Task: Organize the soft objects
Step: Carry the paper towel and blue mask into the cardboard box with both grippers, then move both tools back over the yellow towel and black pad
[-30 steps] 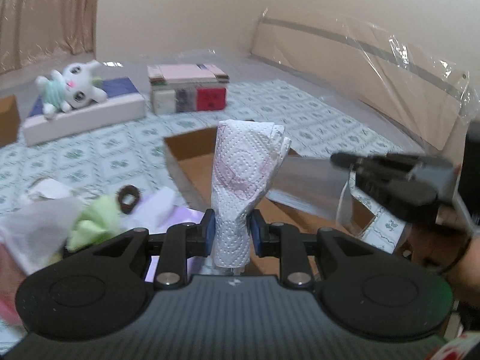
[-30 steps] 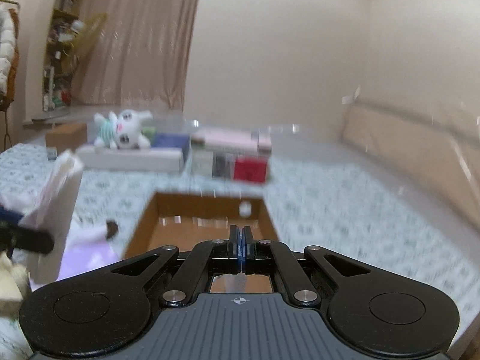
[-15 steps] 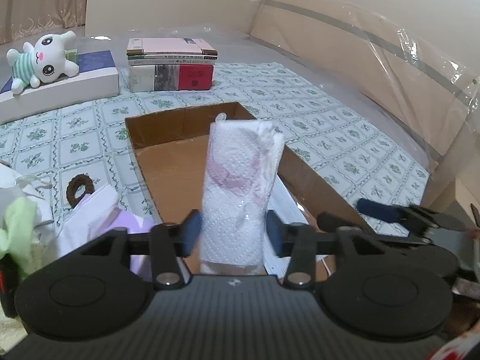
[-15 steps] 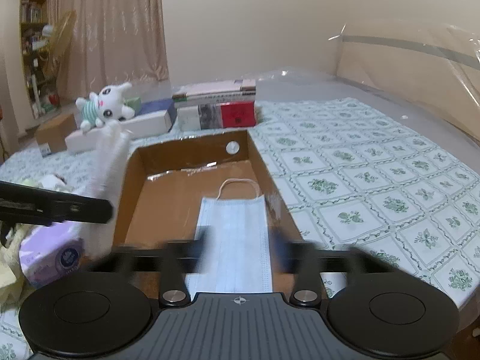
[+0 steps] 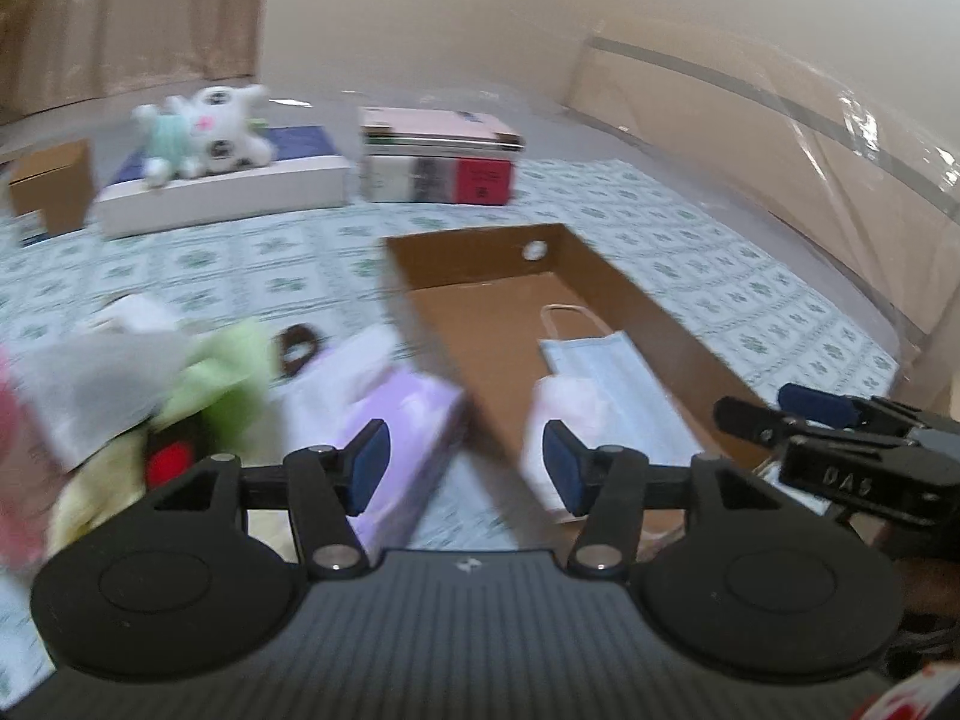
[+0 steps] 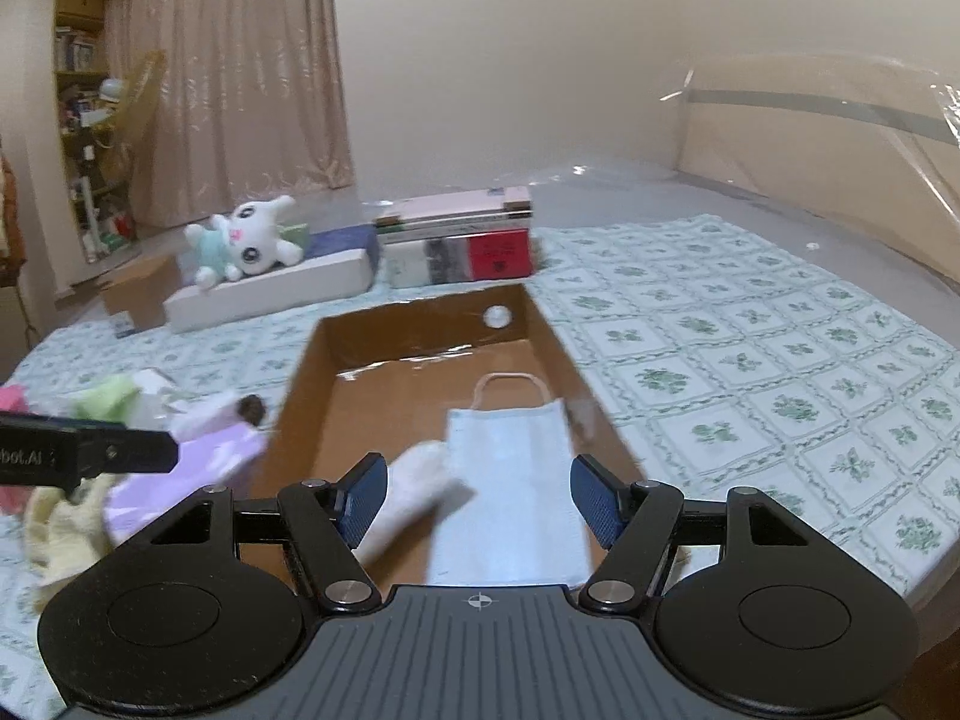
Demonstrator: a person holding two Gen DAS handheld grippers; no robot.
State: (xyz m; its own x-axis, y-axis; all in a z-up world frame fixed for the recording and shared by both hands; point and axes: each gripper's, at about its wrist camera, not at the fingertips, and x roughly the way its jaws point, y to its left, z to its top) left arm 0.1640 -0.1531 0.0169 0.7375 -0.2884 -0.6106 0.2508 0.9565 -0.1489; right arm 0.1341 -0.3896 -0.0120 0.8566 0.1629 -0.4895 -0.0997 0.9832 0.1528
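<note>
The rolled paper towel lies in the cardboard box, touching the blue face mask. The left claw has just been opening, its jaws wide apart with nothing between them. The right claw is wide apart too, above the mask, holding nothing.

Matt brown cardboard box, soft paper towel
</note>
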